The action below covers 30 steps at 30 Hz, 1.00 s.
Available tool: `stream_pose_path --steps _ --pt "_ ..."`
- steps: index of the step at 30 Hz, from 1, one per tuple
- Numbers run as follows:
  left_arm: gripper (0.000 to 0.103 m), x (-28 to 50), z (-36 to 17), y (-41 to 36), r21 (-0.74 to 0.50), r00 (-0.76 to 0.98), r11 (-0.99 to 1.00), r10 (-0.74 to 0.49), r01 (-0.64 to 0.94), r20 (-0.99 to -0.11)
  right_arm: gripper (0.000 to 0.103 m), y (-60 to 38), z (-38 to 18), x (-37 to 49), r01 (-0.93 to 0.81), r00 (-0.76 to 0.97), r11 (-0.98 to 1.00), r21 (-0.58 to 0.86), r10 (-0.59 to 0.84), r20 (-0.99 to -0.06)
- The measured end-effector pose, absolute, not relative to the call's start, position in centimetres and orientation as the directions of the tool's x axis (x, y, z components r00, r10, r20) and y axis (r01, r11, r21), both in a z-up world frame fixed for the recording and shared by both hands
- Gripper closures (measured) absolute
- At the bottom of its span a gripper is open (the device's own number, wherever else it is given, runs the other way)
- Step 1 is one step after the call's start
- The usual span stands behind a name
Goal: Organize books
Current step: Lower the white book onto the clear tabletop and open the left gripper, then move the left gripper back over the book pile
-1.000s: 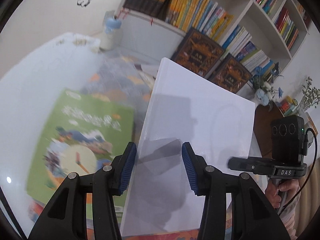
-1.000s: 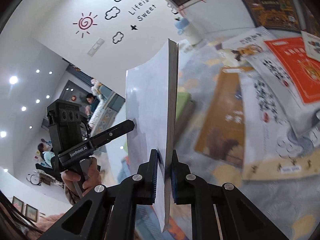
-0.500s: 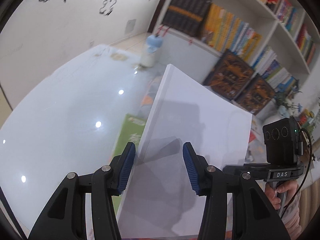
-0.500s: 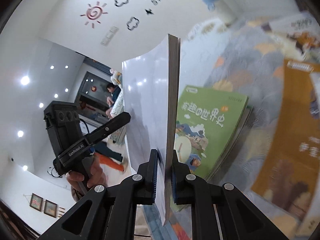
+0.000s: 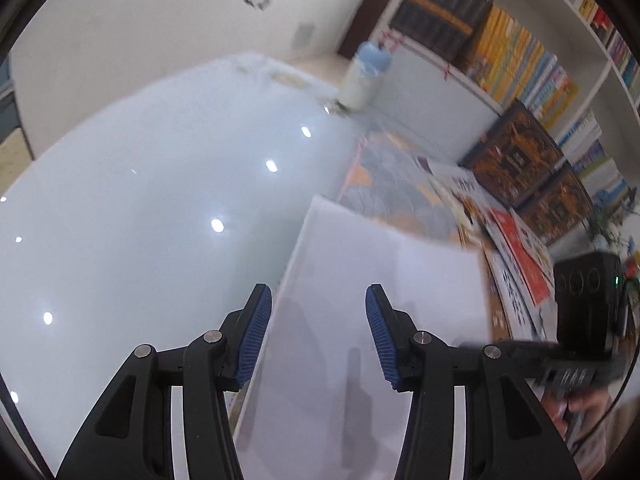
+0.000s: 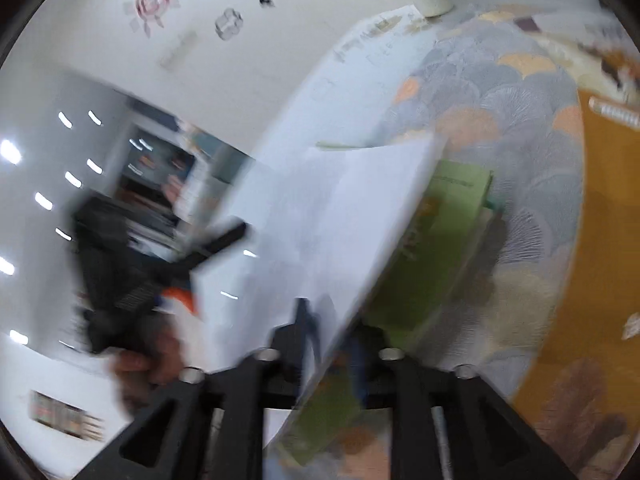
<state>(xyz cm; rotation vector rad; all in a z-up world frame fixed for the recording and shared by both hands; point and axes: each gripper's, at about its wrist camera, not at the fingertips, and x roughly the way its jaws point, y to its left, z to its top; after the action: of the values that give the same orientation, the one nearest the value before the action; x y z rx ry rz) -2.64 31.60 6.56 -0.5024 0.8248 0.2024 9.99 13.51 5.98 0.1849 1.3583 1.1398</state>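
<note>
A large white book [image 5: 372,320] tilts down over the green book [image 6: 440,248] that lies on the patterned rug. In the right wrist view the white book [image 6: 328,216] is motion-blurred and leans to the left between my right gripper's [image 6: 332,336] fingers, which now stand apart. My left gripper [image 5: 318,332] is open and empty, its blue pads on either side of the white cover without touching it. The right gripper's body [image 5: 584,320] shows at the right edge of the left wrist view.
A patterned rug [image 6: 500,80] lies on a glossy white floor [image 5: 160,200]. Several books [image 5: 516,248] lie spread on the rug, among them an orange-brown one [image 6: 600,240]. A bookshelf [image 5: 520,60] fills the right. A white and blue container [image 5: 366,76] stands by it.
The white book has tipped from upright down toward the green book. My right gripper's fingers have parted and let it go. Both views swung left and are blurred.
</note>
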Motion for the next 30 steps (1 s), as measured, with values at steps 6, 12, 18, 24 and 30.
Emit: stream_pose_path --steps 6,12,18,24,30 --pt "0.053 -4.1 6.7 28.7 -0.420 0.700 0.832 -0.055 -0.362 -0.712 0.044 14.5 7.6 7.8 -0.645 -0.124 0.507 0.572 0.669 -0.733" --pt "0.053 -4.7 6.5 23.8 -0.405 0.679 0.871 -0.120 -0.279 -0.724 0.044 8.7 7.6 6.9 -0.598 -0.119 0.523 0.608 0.692 -0.712" --pt "0.053 -4.9 6.6 19.9 -0.380 0.662 0.900 -0.152 -0.215 -0.734 0.044 -1.1 7.8 5.4 -0.530 -0.025 0.608 0.591 0.685 -0.728" --pt "0.053 -5.5 7.3 16.5 -0.349 0.654 0.923 -0.162 -0.165 -0.739 0.044 -9.2 7.2 4.3 -0.428 0.064 0.689 0.586 0.669 -0.740" --pt "0.052 -5.3 6.5 12.1 -0.409 0.669 0.901 -0.213 -0.147 -0.712 0.041 -15.3 5.5 4.2 -0.324 0.236 0.716 0.618 0.694 -0.681"
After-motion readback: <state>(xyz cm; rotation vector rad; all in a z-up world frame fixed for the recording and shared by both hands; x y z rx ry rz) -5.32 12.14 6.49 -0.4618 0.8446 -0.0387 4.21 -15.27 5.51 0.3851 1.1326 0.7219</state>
